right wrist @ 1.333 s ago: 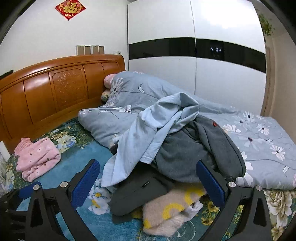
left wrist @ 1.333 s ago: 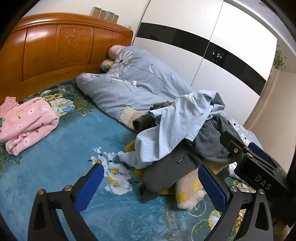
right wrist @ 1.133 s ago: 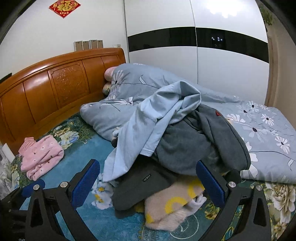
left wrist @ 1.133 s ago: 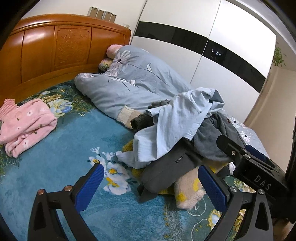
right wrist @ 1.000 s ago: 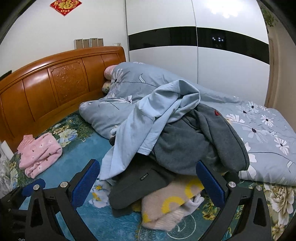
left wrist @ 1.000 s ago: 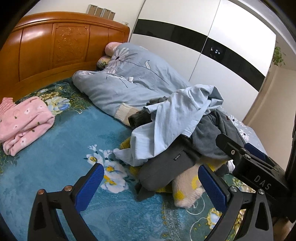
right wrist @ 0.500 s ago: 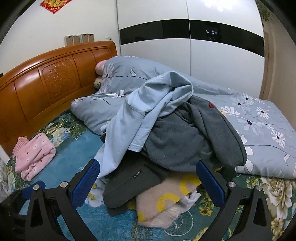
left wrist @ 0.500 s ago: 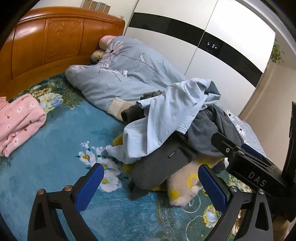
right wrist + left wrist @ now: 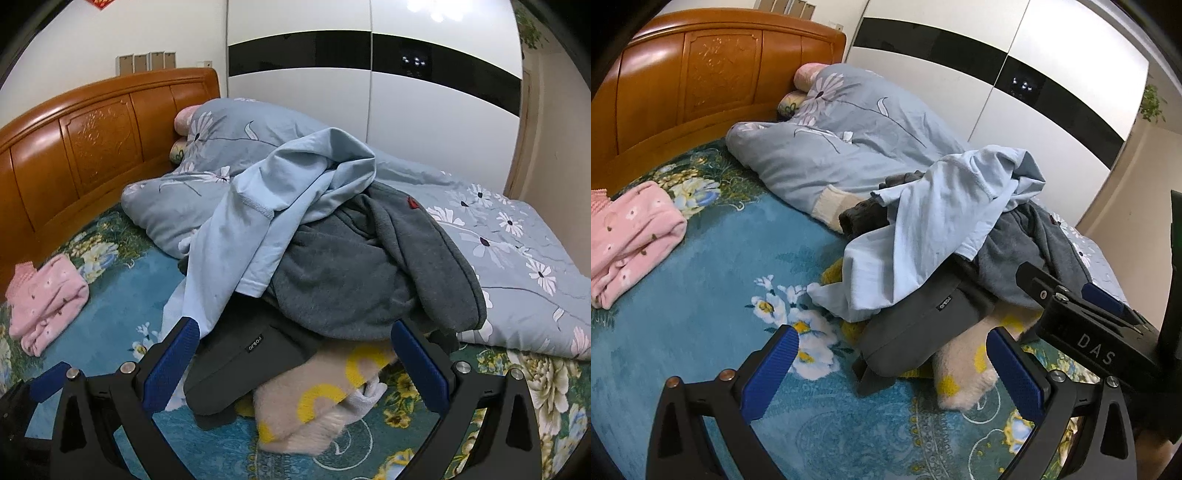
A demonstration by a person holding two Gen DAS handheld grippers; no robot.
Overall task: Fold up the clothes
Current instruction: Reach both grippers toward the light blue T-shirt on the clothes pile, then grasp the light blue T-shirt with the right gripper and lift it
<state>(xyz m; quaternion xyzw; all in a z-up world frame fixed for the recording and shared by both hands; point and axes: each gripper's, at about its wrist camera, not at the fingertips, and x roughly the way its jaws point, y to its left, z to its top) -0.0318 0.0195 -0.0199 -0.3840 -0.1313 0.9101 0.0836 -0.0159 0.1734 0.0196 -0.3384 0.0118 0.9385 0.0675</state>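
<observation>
Clothes pile (image 9: 332, 266) unfolded | left gripper (image 9: 897, 362), right gripper (image 9: 295, 354) hovering (jaws spread)

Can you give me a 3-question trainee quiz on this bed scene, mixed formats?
1. True or false: the left gripper and the right gripper are both open and hold nothing.
2. Which garment lies on top of the pile? A. light blue cotton top B. dark grey fleece jacket C. beige fuzzy garment with yellow rings
3. Fill in: the folded pink flowered garment lies apart from the pile, near the wooden ____.

Key: 1 true; 2 A; 3 headboard.
</observation>
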